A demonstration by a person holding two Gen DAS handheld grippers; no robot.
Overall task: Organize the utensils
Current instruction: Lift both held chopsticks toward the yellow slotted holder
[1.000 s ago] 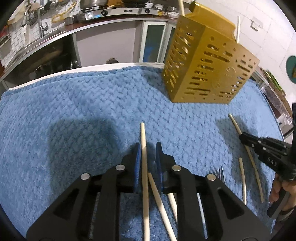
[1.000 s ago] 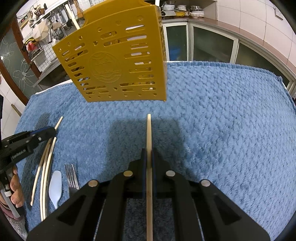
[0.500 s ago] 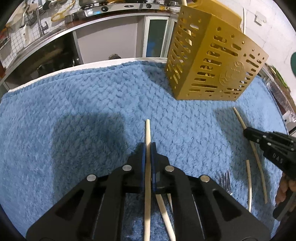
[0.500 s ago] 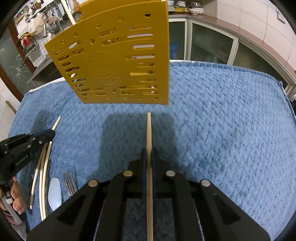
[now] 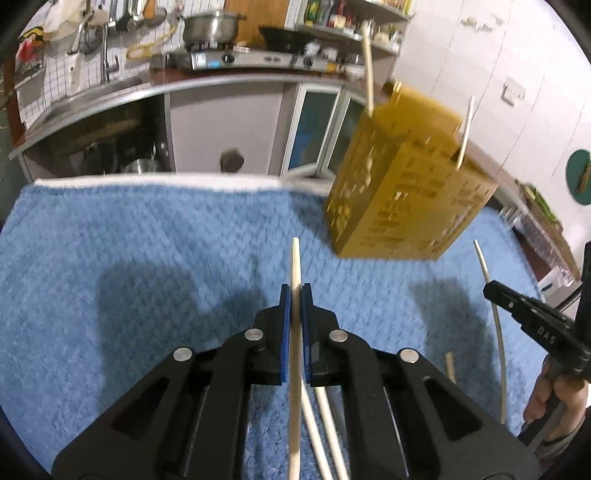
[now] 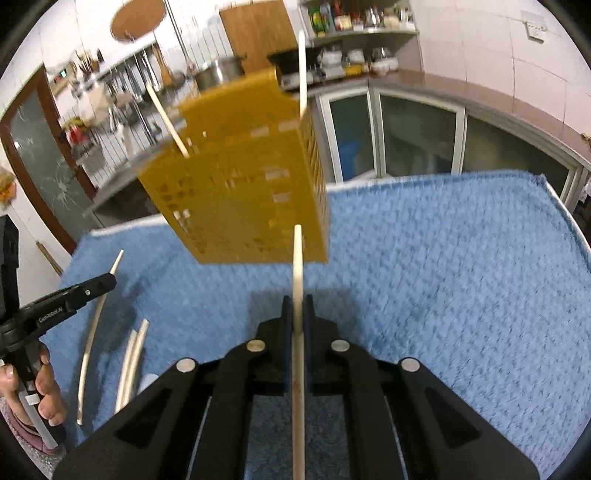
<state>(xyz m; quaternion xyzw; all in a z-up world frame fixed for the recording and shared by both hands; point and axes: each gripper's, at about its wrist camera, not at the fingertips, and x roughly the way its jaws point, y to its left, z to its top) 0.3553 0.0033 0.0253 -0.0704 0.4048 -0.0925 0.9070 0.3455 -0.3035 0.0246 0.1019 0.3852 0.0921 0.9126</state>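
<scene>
On the blue towel (image 5: 147,258) over the worktop: left gripper (image 5: 294,295), jaws clamped on a chopstick (image 5: 294,258); loose chopsticks (image 6: 129,354) lying between the grippers; yellow holder (image 6: 240,199) at the towel's far side, two chopsticks standing in it; right gripper (image 6: 297,306), jaws clamped on a second chopstick (image 6: 297,258) pointing toward the holder.

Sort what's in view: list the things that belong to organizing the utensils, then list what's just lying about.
Job:
- left gripper, shut on a chopstick
- right gripper, shut on another chopstick
- yellow utensil holder
- loose chopsticks on blue towel

Lying about:
- steel pot
- gas stove
- shelf jars
</scene>
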